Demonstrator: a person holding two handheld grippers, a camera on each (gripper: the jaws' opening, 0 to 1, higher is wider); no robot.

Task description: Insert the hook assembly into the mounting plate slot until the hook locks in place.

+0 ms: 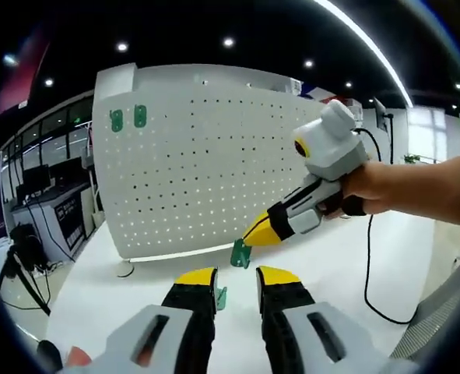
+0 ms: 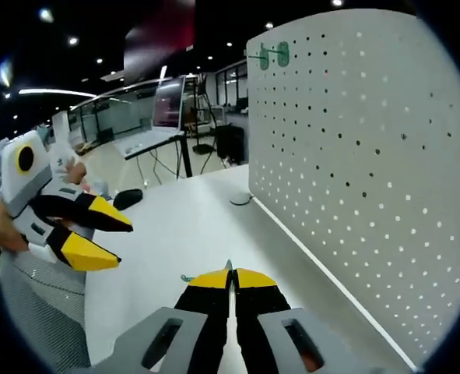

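A white pegboard (image 1: 206, 164) stands upright on a white worktop (image 1: 323, 265), with two green hooks (image 1: 128, 118) already mounted near its upper corner. In the left gripper view, the left hand-held gripper (image 1: 236, 284) rises from the bottom with its yellow-tipped jaws spread apart and nothing between them, though a bit of green shows just beside its left jaw. Ahead of it, a person's hand (image 1: 370, 191) holds the right hand-held gripper (image 1: 249, 234), whose tips are pressed together on a small green hook assembly (image 1: 240, 254) low in front of the pegboard, close to the worktop. In the right gripper view, the same jaws are squeezed shut (only a sliver of green peeks out at the tips), and the pegboard fills the right side.
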